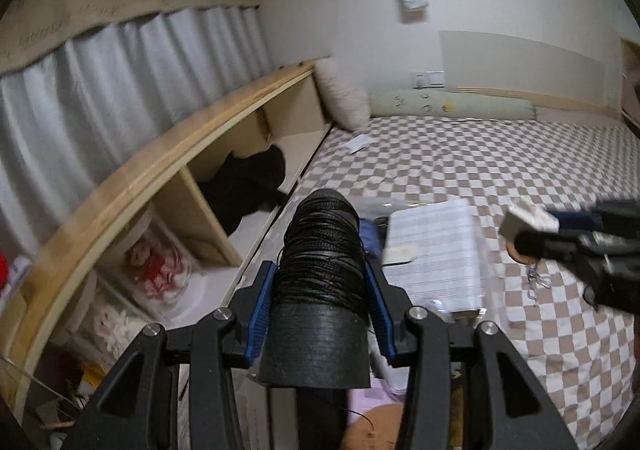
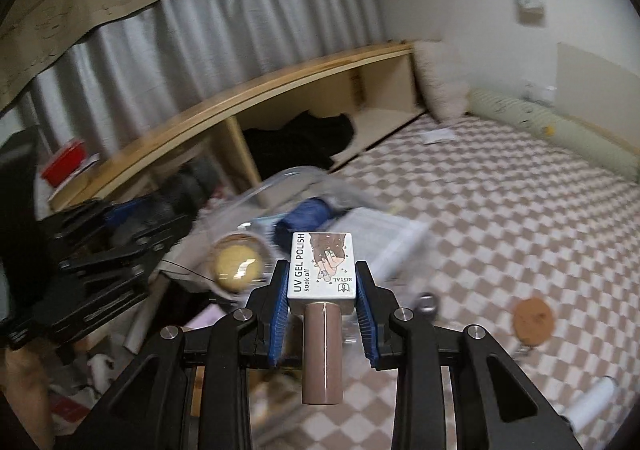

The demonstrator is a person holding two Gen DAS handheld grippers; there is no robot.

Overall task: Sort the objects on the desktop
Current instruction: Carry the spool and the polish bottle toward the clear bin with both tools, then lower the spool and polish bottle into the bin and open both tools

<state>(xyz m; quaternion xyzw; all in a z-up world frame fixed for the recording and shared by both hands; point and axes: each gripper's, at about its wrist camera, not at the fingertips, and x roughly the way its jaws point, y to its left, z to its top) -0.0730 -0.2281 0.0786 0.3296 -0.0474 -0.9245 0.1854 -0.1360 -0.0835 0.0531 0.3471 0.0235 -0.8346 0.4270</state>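
My left gripper (image 1: 320,282) is shut on a black spool of thread (image 1: 320,270), held above the checkered bed. My right gripper (image 2: 323,286) is shut on a UV gel polish bottle (image 2: 322,270) with a white label and a taupe cap (image 2: 322,350). The right gripper also shows blurred at the right of the left wrist view (image 1: 560,238), with the bottle (image 1: 528,218) in it. The left gripper shows blurred at the left of the right wrist view (image 2: 132,226).
A clear plastic box (image 1: 436,250) with a blue spool (image 2: 308,214) lies on the checkered bedsheet (image 1: 520,154). A round yellow jar (image 2: 236,266), a cork coaster (image 2: 534,320) and a white tube (image 2: 592,402) are near. A wooden shelf (image 1: 160,170) holds black cloth (image 1: 244,186).
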